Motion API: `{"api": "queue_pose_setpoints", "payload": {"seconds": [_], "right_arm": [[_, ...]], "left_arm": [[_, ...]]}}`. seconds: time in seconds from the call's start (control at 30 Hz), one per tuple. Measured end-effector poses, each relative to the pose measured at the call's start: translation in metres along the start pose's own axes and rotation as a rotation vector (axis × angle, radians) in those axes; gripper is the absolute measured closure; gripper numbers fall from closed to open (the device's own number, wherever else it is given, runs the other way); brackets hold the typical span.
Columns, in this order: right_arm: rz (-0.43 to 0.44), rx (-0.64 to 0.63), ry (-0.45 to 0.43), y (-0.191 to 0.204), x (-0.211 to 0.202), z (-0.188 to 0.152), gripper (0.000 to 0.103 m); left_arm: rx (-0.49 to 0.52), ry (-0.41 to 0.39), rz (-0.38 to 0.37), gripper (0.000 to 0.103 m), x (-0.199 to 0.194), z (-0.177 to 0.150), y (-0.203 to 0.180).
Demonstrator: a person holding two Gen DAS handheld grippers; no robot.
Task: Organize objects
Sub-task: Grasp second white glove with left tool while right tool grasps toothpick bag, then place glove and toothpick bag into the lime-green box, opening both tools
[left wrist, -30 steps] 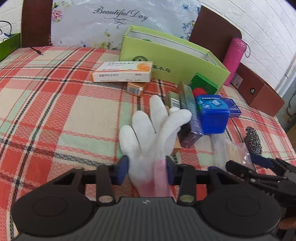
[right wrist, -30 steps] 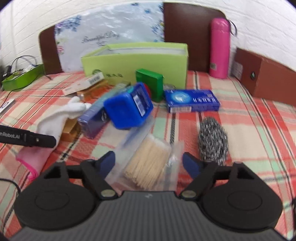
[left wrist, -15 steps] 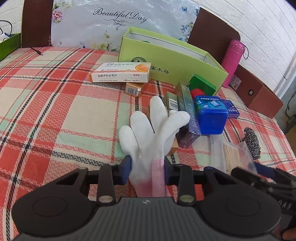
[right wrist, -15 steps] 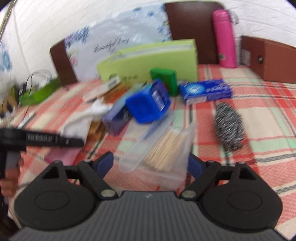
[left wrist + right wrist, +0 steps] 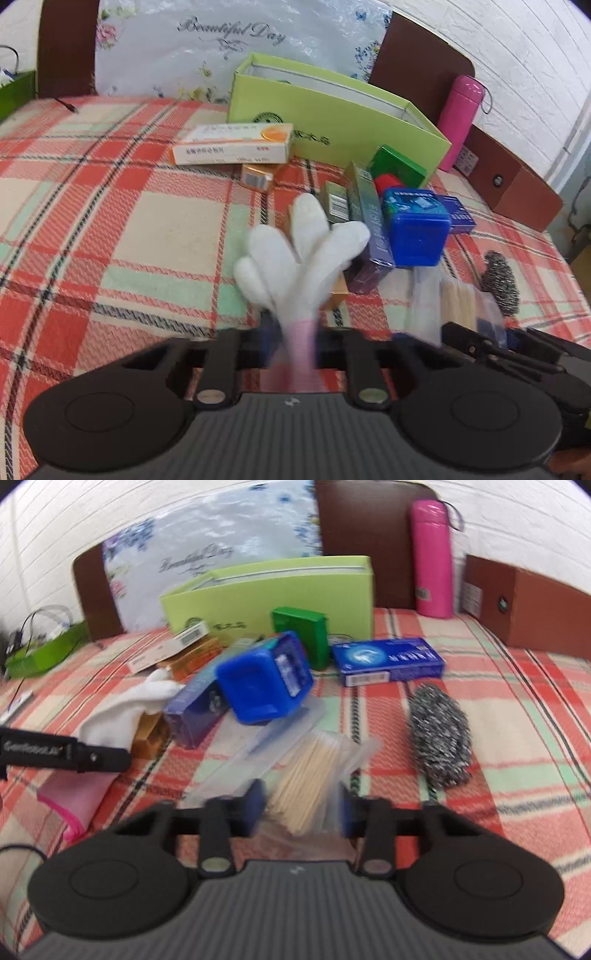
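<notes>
My left gripper [image 5: 291,341] is shut on the pink cuff of a white glove [image 5: 299,254], whose fingers point away over the plaid cloth. The glove also shows in the right wrist view [image 5: 122,709], under the left gripper's arm. My right gripper [image 5: 301,808] has closed in on a clear bag of wooden toothpicks [image 5: 310,771] and pinches it. The bag shows at the right of the left wrist view [image 5: 458,299]. An open lime-green box [image 5: 332,114] stands at the back.
A blue plastic tub [image 5: 266,679], purple carton [image 5: 195,709], green box [image 5: 301,635], blue flat box [image 5: 388,661], steel scourer [image 5: 439,734] and orange-white medicine box [image 5: 232,149] lie around. A pink flask [image 5: 432,557] and brown box [image 5: 528,605] stand behind.
My left gripper closed further on the glove's cuff and the glove bunched. My right gripper's jaws closed from wide open onto the toothpick bag.
</notes>
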State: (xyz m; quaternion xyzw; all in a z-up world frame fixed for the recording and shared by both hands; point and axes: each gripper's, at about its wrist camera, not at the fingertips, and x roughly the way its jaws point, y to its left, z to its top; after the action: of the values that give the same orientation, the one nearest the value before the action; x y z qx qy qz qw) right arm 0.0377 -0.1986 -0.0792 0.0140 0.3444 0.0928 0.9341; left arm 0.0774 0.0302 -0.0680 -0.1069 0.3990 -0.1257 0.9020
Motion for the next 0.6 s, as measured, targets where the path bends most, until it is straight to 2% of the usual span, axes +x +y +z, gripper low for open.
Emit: {"api": "queue_pose_setpoints", "payload": {"seconds": [0.1,0.13,0.27,0.4,0.6], "right_arm": [[0.022,-0.007,-0.012,0.001,-0.011,0.003,0.086],[0.033,-0.006,-0.019,0.001,-0.017,0.005,0.087],[0.066,-0.016,-0.08,0.0,-0.041,0.02,0.087],[0.094,-0.03,-0.158,0.0,-0.056,0.047,0.087],[0.105,-0.079,-0.246,0.001,-0.05,0.101,0.087]], "left_arm": [[-0.016,0.0,-0.021,0.094,-0.008,-0.001,0.005],[-0.014,-0.008,-0.03,0.094,-0.013,0.0,0.006],[-0.013,-0.051,-0.088,0.094,-0.037,0.015,0.004],[0.012,-0.118,-0.125,0.094,-0.052,0.043,-0.009],[0.063,-0.194,-0.158,0.094,-0.053,0.094,-0.033]]}}
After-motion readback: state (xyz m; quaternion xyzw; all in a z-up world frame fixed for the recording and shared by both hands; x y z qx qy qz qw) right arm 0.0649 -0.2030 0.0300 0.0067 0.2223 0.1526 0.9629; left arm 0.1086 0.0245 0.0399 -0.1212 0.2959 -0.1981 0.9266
